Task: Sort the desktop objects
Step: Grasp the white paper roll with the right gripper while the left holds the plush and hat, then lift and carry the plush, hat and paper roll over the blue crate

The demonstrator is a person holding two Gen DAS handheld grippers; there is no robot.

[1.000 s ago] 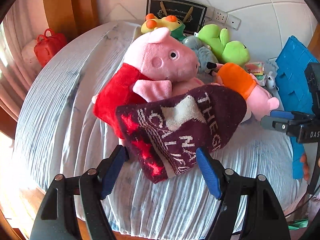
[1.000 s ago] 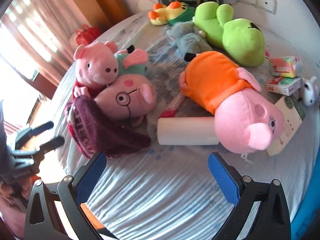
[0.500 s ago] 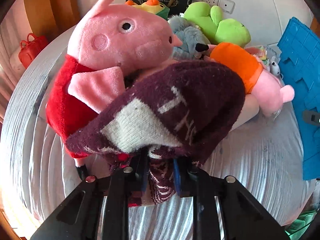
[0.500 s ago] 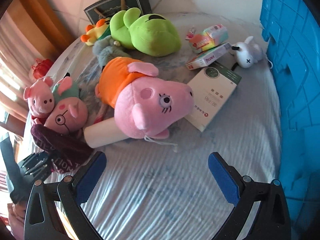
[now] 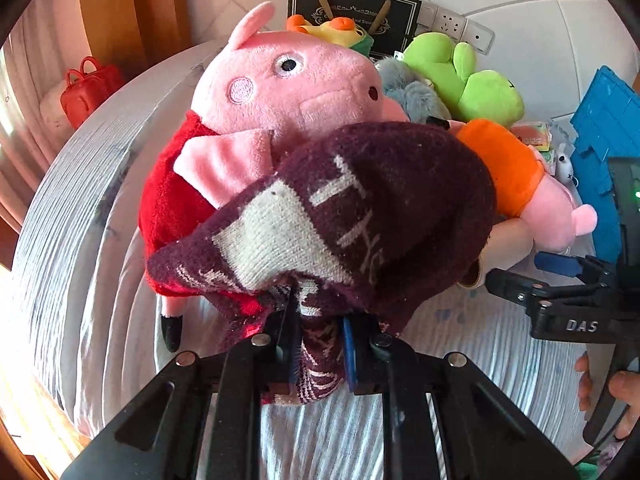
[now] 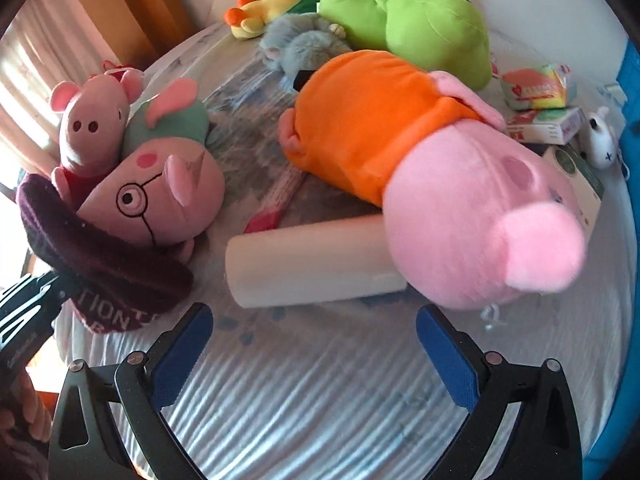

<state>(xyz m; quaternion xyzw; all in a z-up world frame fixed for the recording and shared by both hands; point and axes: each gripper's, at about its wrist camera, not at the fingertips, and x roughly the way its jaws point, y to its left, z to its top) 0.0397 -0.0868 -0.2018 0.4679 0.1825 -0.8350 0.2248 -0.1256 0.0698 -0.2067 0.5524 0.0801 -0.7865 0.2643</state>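
Observation:
My left gripper (image 5: 320, 344) is shut on the hem of a maroon knit hat (image 5: 352, 216) with white lettering, bunched up in front of a pink pig plush in a red dress (image 5: 280, 88). The same hat (image 6: 100, 264) shows at the left of the right wrist view, draped against a pig plush with glasses (image 6: 160, 200). My right gripper (image 6: 314, 348) stands open over the bare striped cloth, just short of a white roll (image 6: 308, 268) and a big pig plush in an orange dress (image 6: 440, 184).
A green frog plush (image 6: 420, 24), grey furry toy (image 6: 304, 44) and yellow duck plush (image 6: 260, 12) lie at the back. Small boxes (image 6: 544, 112) and a white toy (image 6: 600, 140) sit at the right by a blue crate (image 5: 600, 160). A red bag (image 5: 88, 92) stands off the table's left.
My left gripper shut on the hat's hem and pushed in toward the red-dressed pig. The right gripper swung right, then came back and dropped low toward the white roll.

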